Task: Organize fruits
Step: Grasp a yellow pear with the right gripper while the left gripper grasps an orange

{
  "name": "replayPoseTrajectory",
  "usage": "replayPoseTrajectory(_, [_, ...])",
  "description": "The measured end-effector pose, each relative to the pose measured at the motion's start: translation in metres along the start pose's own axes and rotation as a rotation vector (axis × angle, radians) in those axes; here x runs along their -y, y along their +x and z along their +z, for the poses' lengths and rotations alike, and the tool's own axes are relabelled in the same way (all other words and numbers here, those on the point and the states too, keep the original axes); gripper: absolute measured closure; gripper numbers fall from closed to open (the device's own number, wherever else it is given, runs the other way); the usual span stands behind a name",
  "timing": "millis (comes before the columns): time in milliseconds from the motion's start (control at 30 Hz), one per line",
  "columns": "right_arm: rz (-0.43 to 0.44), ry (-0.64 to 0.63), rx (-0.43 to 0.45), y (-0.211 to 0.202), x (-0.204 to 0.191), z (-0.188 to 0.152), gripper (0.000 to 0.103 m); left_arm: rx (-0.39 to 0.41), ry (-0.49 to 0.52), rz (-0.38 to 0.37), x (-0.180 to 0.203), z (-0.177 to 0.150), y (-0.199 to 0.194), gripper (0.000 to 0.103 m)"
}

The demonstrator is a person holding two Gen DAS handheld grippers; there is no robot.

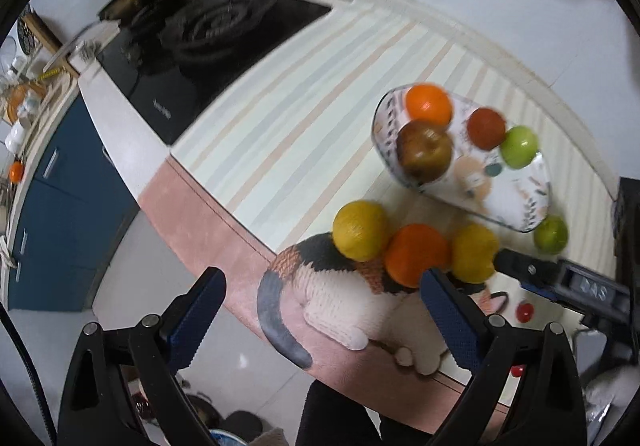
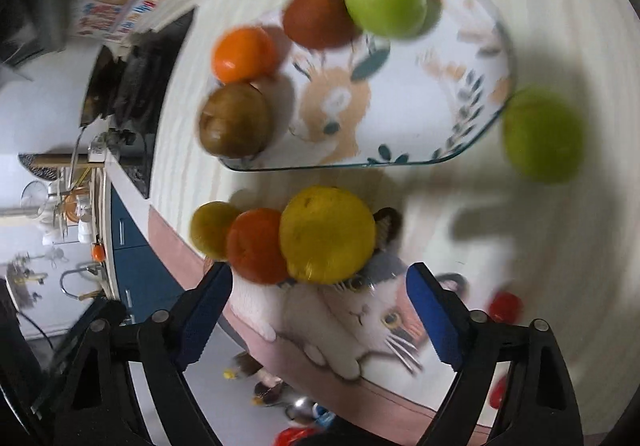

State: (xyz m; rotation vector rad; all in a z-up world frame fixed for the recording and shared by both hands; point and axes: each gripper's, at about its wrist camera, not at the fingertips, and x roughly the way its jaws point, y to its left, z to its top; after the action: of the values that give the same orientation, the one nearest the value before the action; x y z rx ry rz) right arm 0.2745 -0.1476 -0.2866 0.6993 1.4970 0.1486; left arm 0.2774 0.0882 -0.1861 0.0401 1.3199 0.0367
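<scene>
A patterned glass tray (image 1: 516,202) (image 2: 452,58) holds an orange (image 1: 429,105) (image 2: 245,54), a brown apple (image 1: 425,155) (image 2: 236,125), a red-brown fruit (image 1: 486,128) (image 2: 318,18) and a green apple (image 1: 519,147) (image 2: 386,0). In front of it on the mat lie a yellow fruit (image 1: 361,230) (image 2: 214,230), an orange (image 1: 416,254) (image 2: 258,246) and another yellow fruit (image 1: 476,252) (image 2: 328,234). A green fruit (image 1: 551,235) (image 2: 542,134) lies beside the tray. My left gripper (image 1: 320,316) is open and empty, short of the loose fruits. My right gripper (image 2: 320,310) is open and empty just below the big yellow fruit; it also shows in the left wrist view (image 1: 560,278).
A cat-print mat (image 1: 332,286) (image 2: 360,318) over a striped cloth (image 1: 300,118) covers the counter. A black gas stove (image 1: 208,30) (image 2: 132,86) is at the far left. The counter edge (image 1: 200,222) drops to the floor beside blue cabinets (image 1: 60,206).
</scene>
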Motion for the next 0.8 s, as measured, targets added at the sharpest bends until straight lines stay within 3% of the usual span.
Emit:
replayPoseTrajectory(67, [-0.003, 0.014, -0.024, 0.021, -0.001, 0.007, 0.02, -0.017, -0.007, -0.006, 0.0, 0.0, 0.011, 0.004])
replayPoseTrajectory(100, [-0.009, 0.015, -0.032, 0.03, -0.001, 0.009, 0.033, -0.032, -0.007, -0.013, 0.002, -0.001, 0.018, 0.004])
replayPoseTrajectory(133, [-0.024, 0.015, -0.03, 0.034, -0.001, 0.01, 0.038, -0.046, -0.01, -0.021, 0.003, -0.001, 0.022, 0.004])
replayPoseTrajectory(200, [-0.025, 0.01, -0.013, 0.036, -0.001, 0.011, 0.038, -0.088, -0.015, -0.067, 0.009, 0.002, 0.032, 0.004])
replayPoseTrajectory(400, [-0.168, -0.068, -0.002, 0.01, 0.01, -0.006, 0.039, -0.14, -0.021, -0.155, 0.032, 0.011, 0.055, 0.004])
replayPoseTrajectory(500, [-0.197, -0.088, 0.011, -0.002, 0.019, -0.014, 0.044, -0.186, 0.016, -0.177, 0.052, 0.017, 0.074, 0.005])
replayPoseTrajectory(667, [-0.243, -0.126, 0.037, -0.013, 0.021, -0.02, 0.045, -0.237, 0.096, -0.149, 0.082, 0.022, 0.099, 0.009])
replayPoseTrajectory(800, [-0.209, -0.078, 0.04, -0.008, 0.033, -0.017, 0.042, -0.199, 0.19, -0.097, 0.103, 0.024, 0.099, 0.014])
